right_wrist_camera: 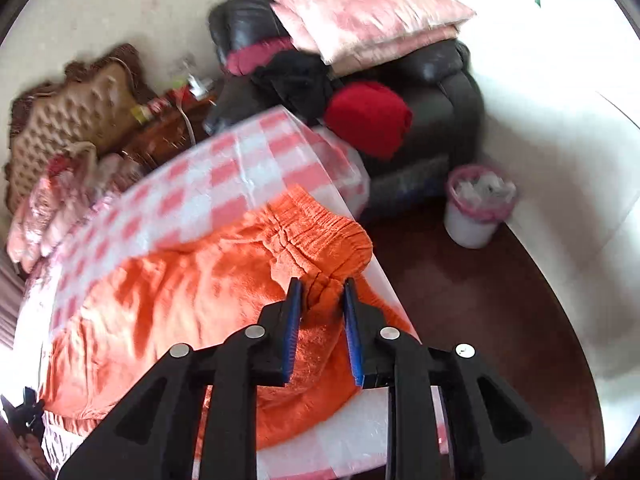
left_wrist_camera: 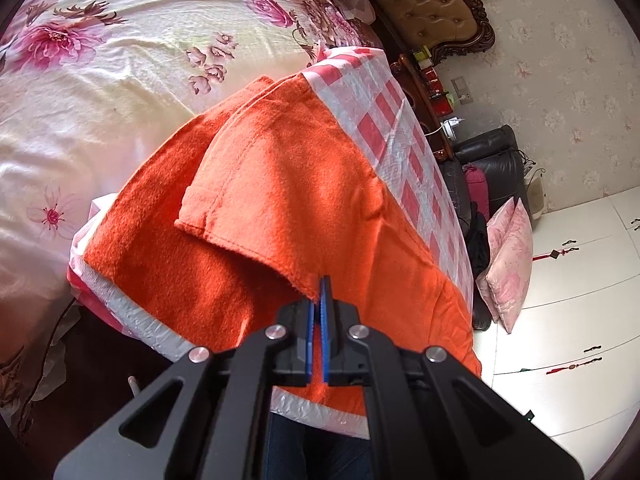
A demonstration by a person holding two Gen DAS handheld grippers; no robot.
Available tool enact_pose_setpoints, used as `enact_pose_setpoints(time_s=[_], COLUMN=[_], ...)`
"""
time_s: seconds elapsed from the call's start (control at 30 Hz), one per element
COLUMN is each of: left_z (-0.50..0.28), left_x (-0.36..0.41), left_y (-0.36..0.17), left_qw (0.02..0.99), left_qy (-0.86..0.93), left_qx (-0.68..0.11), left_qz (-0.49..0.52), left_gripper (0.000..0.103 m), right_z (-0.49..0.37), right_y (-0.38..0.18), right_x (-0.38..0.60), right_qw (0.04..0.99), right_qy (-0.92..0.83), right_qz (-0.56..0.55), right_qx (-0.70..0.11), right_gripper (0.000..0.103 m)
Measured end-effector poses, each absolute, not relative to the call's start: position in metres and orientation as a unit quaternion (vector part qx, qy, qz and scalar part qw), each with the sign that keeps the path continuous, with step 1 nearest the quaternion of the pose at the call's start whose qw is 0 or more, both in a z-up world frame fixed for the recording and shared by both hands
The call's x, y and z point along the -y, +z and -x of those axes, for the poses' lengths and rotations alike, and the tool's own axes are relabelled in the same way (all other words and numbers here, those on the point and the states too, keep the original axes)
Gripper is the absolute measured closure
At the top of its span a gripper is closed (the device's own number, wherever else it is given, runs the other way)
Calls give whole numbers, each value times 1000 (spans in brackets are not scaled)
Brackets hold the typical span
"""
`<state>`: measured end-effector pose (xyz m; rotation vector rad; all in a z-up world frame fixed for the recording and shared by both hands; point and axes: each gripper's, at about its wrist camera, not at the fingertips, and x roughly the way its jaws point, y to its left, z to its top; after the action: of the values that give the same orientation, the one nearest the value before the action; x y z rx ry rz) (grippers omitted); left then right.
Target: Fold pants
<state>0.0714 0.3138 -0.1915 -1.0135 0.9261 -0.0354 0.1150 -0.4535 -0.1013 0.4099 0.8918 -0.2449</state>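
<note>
Orange fleece pants (left_wrist_camera: 280,200) lay on red-and-white checked surface (left_wrist_camera: 400,120), leg hem partly folded over. Left gripper (left_wrist_camera: 320,300) fingers clenched on the hem; right gripper (right_wrist_camera: 320,300) fingers released, straddling elastic waistband (right_wrist_camera: 316,228). Folding looked early, mostly left.

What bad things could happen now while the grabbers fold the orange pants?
The left gripper pinches only the very edge of a pant leg hem, so the cloth might slip out.

The right gripper stands open around the waistband, so that end could slide if pulled.

The orange pants lie near the edge of the checkered sheet and could slip toward the floor.
</note>
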Motion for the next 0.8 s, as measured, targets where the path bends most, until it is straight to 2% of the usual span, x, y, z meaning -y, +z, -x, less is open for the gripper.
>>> enact_pose_setpoints(time_s=[0.07,0.13,0.17,0.2,0.27,0.3,0.33,0.37,0.4,0.47,0.7,0.8], left_z=[-70,-69,-68,-67,-68,-69,-70,-71,-73,-78,-72,-50], left_x=[-316,-321,-324,-329,-337,-341,-343,-346,-348,-348,-346,-348], left_y=[-197,-201,-204,-206,-207,-207,-208,-210,-211,-208,-130,-151], left_qw=[768,761,757,752,748,748,747,744,743,748,818,802], left_qy=[-14,-12,-9,-4,-1,2,4,7,7,9,8,18], left_qx=[-430,-428,-424,-420,-414,-411,-410,-410,-411,-417,-388,-411], left_qz=[475,488,497,508,519,521,523,527,528,517,424,433], left_gripper=[97,81,66,64,64,65,65,70,86,101,102,102], right_z=[-119,-119,-120,-120,-122,-124,-124,-125,-127,-127,-116,-108], right_y=[-119,-133,-138,-141,-147,-149,-149,-147,-144,-138,-91,-98], right_x=[461,469,470,470,471,470,469,466,462,457,460,457], right_qw=[852,839,839,839,837,834,833,838,842,846,864,864], right_qy=[-128,-121,-116,-113,-106,-90,-90,-95,-96,-99,-81,-99], right_qz=[-224,-259,-262,-262,-269,-279,-277,-262,-249,-235,-249,-218], right_qx=[-455,-464,-463,-463,-466,-467,-470,-470,-469,-469,-430,-443], right_gripper=[64,39,38,38,58,75,78,81,82,83,86,86])
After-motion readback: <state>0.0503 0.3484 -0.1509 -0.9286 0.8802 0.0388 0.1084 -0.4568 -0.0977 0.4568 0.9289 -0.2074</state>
